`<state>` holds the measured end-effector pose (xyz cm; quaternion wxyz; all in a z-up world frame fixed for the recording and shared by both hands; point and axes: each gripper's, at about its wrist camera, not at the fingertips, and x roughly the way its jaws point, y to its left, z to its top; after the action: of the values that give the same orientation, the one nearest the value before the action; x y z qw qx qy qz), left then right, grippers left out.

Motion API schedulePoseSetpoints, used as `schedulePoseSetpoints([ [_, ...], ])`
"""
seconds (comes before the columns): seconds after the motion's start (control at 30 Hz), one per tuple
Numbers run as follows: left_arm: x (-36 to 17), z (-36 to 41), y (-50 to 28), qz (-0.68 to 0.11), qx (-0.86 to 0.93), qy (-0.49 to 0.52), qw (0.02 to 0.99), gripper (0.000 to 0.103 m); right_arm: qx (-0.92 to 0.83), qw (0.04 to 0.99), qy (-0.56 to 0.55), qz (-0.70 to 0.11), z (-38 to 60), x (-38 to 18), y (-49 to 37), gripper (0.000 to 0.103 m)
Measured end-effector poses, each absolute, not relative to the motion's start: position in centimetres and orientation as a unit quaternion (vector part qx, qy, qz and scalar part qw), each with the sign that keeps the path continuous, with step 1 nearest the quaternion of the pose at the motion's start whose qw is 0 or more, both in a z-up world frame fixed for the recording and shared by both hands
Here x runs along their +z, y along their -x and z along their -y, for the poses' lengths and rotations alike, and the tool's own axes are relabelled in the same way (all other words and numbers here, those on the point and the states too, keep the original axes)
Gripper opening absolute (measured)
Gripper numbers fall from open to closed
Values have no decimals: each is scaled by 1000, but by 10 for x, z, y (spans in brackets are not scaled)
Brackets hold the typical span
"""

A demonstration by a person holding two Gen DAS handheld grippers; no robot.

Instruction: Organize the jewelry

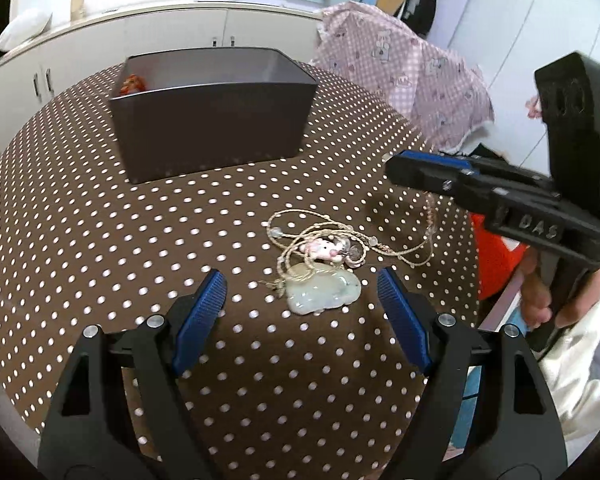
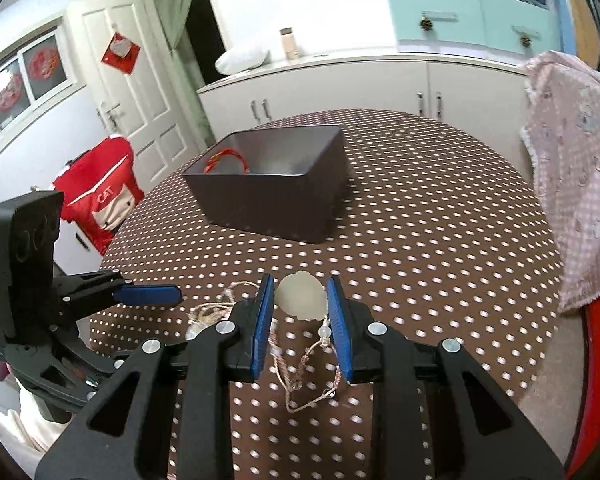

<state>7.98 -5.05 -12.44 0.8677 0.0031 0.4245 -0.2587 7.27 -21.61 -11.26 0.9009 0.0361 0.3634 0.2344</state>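
From the left wrist view, the left gripper [image 1: 300, 292] stands with its blue pads wide apart and nothing between them. Just ahead of its fingertips, near the table's near edge, lies the pale green carved jade pendant [image 1: 320, 292] on the brown round table with white dots [image 1: 100, 240]. Behind the pendant, a small pink animal charm [image 1: 326, 250] sits in a tangle of thin beige cord [image 1: 296, 236]. The dark grey open rectangular box [image 1: 212, 128] stands further on, toward the far edge, with something red [image 1: 132, 84] in its corner. The right gripper [image 1: 404, 166] comes in from the right, raised over the table's right edge, and a thin pinkish beaded cord [image 1: 431, 216] hangs below its tip.

From the right wrist view, the jaws of the right gripper [image 2: 300, 300] are narrow, and the pale pendant [image 2: 302, 296] shows between the pads; whether they press on it I cannot tell. A beaded cord [image 2: 312, 372] hangs in a loop below. The box [image 2: 276, 184] lies straight ahead, its long axis slanting away to the right, with a red bracelet [image 2: 224, 160] inside. I judge the right hand is nearer to the carrying move, and the box opening is forward of its jaws.
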Motion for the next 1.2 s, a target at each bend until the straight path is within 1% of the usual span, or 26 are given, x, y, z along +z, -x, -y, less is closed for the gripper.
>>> schedulePoseSetpoints([
  [0.13, -127, 69, -80, -422, -246, -41, 872, 75, 230, 901, -38, -366, 219, -119, -70, 25],
  [0.2, -128, 78, -80, -421, -237, -66, 873, 71, 230, 899, -46, -370, 220, -125, -68, 25],
  [0.33, -130, 91, -79, -418, -216, -118, 874, 59, 232, 895, -46, -378, 219, -133, -66, 25],
  [0.37, -129, 93, -79, -420, -215, -122, 873, 55, 233, 894, -48, -380, 218, -135, -66, 25],
  [0.4, -128, 97, -79, -420, -211, -130, 873, 48, 233, 894, -47, -380, 217, -136, -66, 25],
  [0.43, -127, 99, -79, -418, -209, -135, 874, 47, 233, 894, -47, -380, 216, -136, -65, 25],
  [0.47, -127, 101, -78, -415, -206, -141, 875, 43, 233, 894, -47, -380, 215, -137, -64, 25],
  [0.67, -127, 98, -82, -415, -203, -128, 877, 43, 239, 894, -44, -378, 213, -136, -60, 25],
  [0.93, -123, 61, -75, -412, -184, -102, 886, 43, 238, 894, -44, -377, 210, -135, -61, 25],
  [1.1, -121, 51, -68, -383, -177, -119, 899, 44, 246, 891, -43, -380, 205, -136, -64, 25],
  [1.13, -122, 52, -68, -379, -174, -126, 900, 46, 246, 890, -43, -381, 204, -136, -64, 25],
  [1.2, -120, 48, -64, -373, -176, -130, 901, 59, 248, 889, -44, -383, 203, -137, -64, 25],
])
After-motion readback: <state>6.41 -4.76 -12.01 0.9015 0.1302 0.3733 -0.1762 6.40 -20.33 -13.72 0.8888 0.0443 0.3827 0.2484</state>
